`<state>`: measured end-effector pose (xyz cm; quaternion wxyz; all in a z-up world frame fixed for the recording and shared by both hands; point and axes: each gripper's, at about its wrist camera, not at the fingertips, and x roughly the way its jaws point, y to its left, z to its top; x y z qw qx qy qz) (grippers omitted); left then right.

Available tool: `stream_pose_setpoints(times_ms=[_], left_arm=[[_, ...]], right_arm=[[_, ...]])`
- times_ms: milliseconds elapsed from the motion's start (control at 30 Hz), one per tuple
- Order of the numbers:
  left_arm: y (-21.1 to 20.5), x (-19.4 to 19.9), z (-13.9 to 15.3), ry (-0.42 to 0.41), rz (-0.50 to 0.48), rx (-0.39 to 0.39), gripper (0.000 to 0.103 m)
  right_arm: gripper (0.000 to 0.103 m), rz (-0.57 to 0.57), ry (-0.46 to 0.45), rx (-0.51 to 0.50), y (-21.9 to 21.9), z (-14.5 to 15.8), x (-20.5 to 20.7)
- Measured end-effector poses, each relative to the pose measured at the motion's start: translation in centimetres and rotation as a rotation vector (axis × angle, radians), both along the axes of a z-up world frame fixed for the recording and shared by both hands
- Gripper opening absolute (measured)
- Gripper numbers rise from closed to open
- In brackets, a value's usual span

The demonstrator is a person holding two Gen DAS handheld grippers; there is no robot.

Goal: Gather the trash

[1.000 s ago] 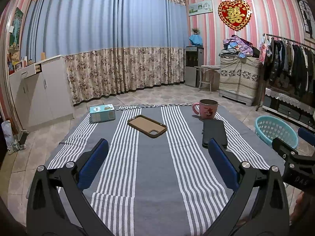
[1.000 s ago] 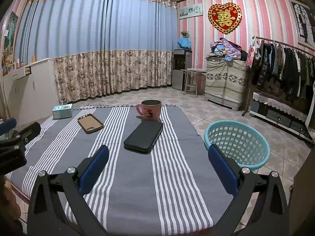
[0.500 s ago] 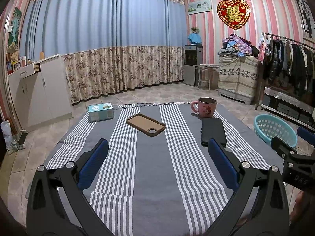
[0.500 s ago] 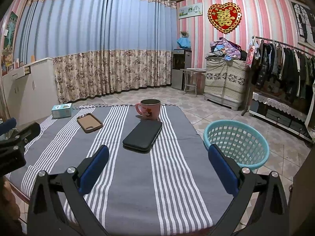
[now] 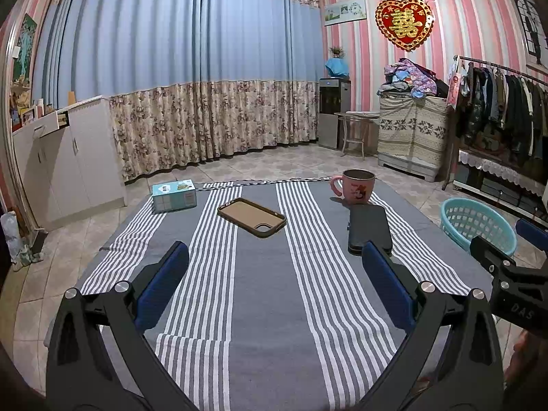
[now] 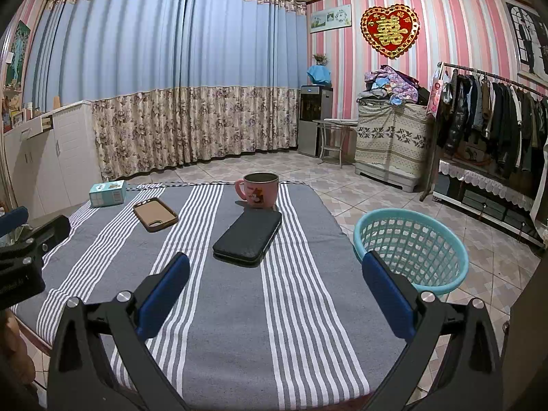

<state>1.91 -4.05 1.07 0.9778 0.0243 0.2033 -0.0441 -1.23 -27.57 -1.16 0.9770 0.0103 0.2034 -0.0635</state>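
Note:
A table with a grey striped cloth (image 5: 260,291) holds a small teal box (image 5: 174,196), a brown phone case (image 5: 251,216), a black wallet-like case (image 5: 369,228) and a pink mug (image 5: 358,185). A teal mesh basket (image 6: 409,248) stands on the floor right of the table. My left gripper (image 5: 274,274) is open and empty above the near cloth. My right gripper (image 6: 275,281) is open and empty above the table's near right part, the black case (image 6: 248,234) just ahead of it. No loose trash shows on the cloth.
White cabinets (image 5: 68,157) stand at the left, curtains behind. A clothes rack (image 6: 493,120) and a covered cabinet (image 6: 390,144) stand at the right. The right gripper's body shows at the left wrist view's right edge (image 5: 510,284). The floor is tiled.
Both grippers have drawn back slightly and risen; the table objects sit a little farther off in both views. Both stay open and empty.

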Motion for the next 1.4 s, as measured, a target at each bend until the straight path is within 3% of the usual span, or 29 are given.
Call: stream_pose_setpoints(times_ms=[1400], left_arm=[[-0.51,-0.24,0.14,-0.002,-0.004,0.002,0.098]], right_arm=[[0.098,-0.01,-0.003,0.002,-0.24,0.0,-0.06]])
